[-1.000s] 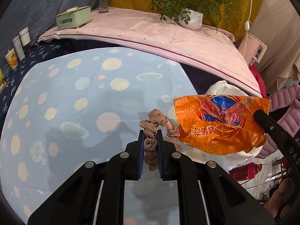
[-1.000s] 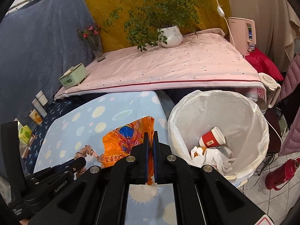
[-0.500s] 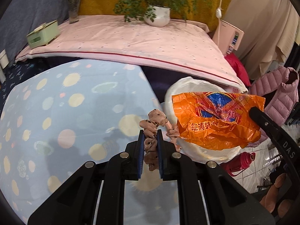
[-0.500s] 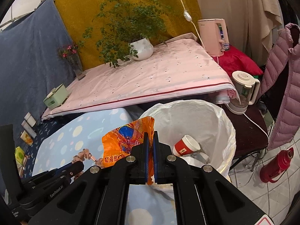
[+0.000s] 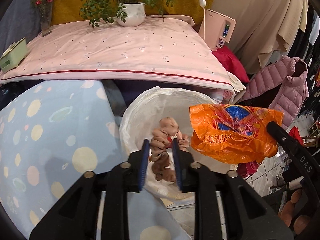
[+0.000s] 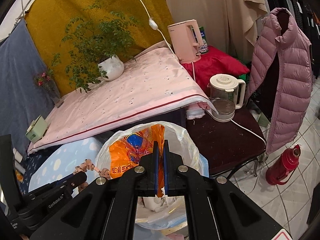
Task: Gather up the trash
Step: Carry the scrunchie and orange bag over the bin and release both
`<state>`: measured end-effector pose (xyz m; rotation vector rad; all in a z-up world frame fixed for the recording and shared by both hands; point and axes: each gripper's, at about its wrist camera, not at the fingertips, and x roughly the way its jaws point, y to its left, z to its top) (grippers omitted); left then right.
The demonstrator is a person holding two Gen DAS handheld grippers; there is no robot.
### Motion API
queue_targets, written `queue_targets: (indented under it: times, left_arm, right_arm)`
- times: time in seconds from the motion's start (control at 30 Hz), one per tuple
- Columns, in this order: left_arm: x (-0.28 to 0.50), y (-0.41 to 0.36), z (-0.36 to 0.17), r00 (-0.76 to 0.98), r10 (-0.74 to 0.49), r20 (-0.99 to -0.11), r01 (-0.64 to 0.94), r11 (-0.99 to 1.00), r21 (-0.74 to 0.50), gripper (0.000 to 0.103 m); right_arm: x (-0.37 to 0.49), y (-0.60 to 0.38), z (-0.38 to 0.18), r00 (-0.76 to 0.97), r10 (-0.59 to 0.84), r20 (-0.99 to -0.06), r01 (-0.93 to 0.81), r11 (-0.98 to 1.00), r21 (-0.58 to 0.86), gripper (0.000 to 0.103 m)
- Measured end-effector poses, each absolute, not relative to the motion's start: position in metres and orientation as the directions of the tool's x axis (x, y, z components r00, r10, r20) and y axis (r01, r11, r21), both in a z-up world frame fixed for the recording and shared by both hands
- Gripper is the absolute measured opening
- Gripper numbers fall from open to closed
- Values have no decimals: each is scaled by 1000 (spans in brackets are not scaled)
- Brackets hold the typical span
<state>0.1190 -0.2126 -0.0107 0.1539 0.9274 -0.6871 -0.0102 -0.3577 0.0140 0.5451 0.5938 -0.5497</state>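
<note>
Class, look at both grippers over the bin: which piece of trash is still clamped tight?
The orange wrapper, pinched in the right gripper. The left gripper stands open around the brown crumpled scrap, above the white-lined bin.

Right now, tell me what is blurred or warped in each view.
Left wrist view: the left gripper fingers and the pinkish wrapper between them are smeared by motion; the orange bag stays fairly crisp; dark fisheye corners. Right wrist view: sharp overall, but the fisheye bends the pink cloth edge and floor tiles.
</note>
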Motion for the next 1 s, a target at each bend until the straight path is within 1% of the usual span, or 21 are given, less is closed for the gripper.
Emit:
queue_targets:
  times: [0.03,0.07,0.1,0.13,0.43,0.5,0.53,0.63,0.8,0.87,1.0]
  left_arm:
    - [120,-214,-11,409,-476,-779,604,781,-160,38]
    - [120,-214,-11,415,-472,-777,601,784,-156,42]
    - [121,-214,-12,421,-469,-776,597,788,-153,50]
    - [122,-214,-13,427,-465,-775,592,792,-149,53]
    - [129,-205,-21,450,-419,-789,563,818,-113,53]
    - [130,-202,-23,458,-407,-791,556,825,-102,54]
    - [130,-201,-24,459,-402,-792,553,827,-99,56]
    - [131,-196,-25,467,-391,-793,542,835,-93,58]
    - [130,-190,-29,473,-378,-796,530,844,-85,58]
    - [129,-187,-30,473,-375,-797,526,846,-86,58]
    - [125,-184,-31,478,-370,-796,523,849,-80,58]
  right_arm:
    - [-10,-360,13,695,-318,-645,619,720,312,4]
    - [-8,-362,11,692,-319,-648,622,718,311,4]
    - [-7,-362,9,689,-320,-650,624,719,307,4]
    - [-5,-362,7,686,-320,-654,624,721,302,4]
    - [26,-354,-13,677,-266,-686,594,748,296,5]
    - [36,-349,-19,672,-243,-699,579,761,292,8]
    - [39,-347,-22,669,-236,-705,576,764,291,9]
    - [46,-339,-28,662,-223,-715,564,777,279,18]
    - [49,-329,-29,651,-213,-728,544,801,252,21]
    - [48,-327,-28,651,-207,-730,536,807,249,26]
    - [45,-319,-24,649,-211,-731,521,824,224,30]
